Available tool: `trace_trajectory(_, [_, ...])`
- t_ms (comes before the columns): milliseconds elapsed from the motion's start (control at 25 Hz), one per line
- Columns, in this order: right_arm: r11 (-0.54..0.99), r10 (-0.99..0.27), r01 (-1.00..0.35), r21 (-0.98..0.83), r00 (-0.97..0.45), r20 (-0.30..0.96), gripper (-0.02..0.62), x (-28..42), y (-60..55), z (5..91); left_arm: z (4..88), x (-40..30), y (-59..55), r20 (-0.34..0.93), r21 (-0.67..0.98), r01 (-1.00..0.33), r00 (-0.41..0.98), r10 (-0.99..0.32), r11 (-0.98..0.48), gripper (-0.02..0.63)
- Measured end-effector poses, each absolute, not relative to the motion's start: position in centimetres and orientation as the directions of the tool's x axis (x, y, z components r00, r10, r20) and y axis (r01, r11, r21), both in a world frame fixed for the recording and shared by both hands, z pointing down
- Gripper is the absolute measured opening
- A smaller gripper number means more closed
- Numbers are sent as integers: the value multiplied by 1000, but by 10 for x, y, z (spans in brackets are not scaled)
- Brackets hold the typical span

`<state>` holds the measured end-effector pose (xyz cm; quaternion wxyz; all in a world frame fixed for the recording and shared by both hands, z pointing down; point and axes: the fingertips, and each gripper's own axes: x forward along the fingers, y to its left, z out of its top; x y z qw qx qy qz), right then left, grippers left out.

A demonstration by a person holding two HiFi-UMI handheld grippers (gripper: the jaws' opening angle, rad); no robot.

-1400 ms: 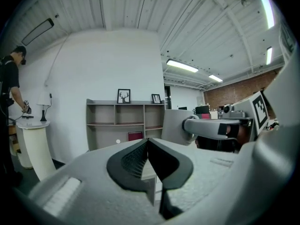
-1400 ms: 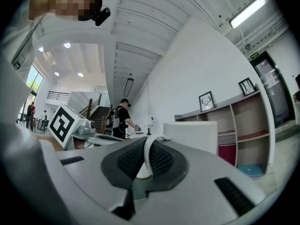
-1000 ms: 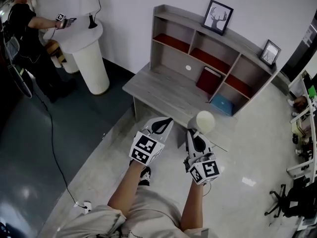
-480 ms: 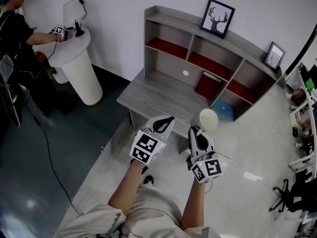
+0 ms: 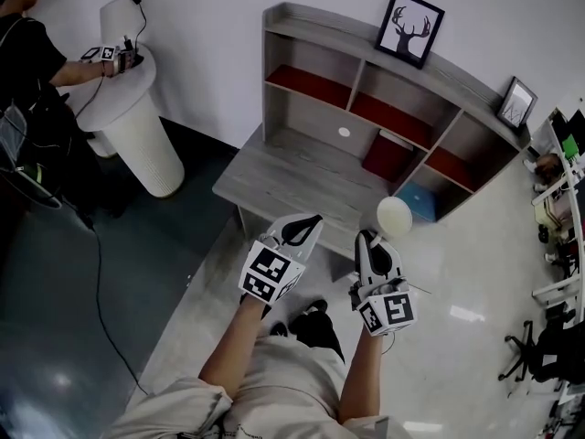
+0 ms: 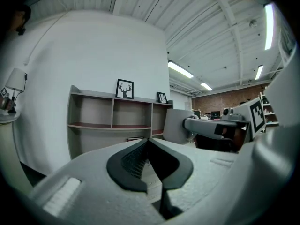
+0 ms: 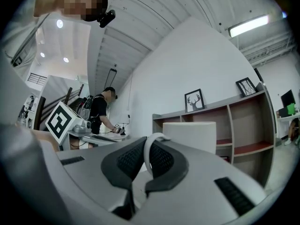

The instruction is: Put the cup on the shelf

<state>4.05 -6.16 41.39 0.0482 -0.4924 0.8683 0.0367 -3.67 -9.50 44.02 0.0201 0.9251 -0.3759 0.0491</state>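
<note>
A white cup hangs in the air in front of the grey shelf unit, held by its handle. My right gripper is shut on that handle, and the cup's body rises just beyond the jaws in the right gripper view. My left gripper is beside it to the left, shut, with nothing between its pads. From the left gripper view the cup and the right gripper show at the right. The shelf's compartments have red floors.
The shelf unit stands on a grey desk against the white wall. Two framed pictures sit on its top. A red book and a blue box lie in lower compartments. At the far left a person works at a white pedestal.
Both grippers and the cup have come nearer to the desk and shelf. The cup has shifted slightly right and up in the head view. The right gripper's hold is unchanged.
</note>
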Motion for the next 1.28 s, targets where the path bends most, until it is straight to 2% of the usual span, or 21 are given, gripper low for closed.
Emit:
trace_trajectory(600, [530, -838, -847, 36, -530, -126, 17, 37, -164, 405, 433, -67, -188, 81, 37, -729, 683, -725, -683, 9])
trace_trajectory(760, [524, -843, -851, 19, -522, -129, 17, 45, -191, 402, 427, -60, -212, 44, 93, -708, 706, -707, -700, 9])
trace_trajectory(1280, [518, -845, -855, 24, -516, -141, 17, 63, -276, 394, 417, -43, -301, 25, 111, -693, 718, -695, -712, 9])
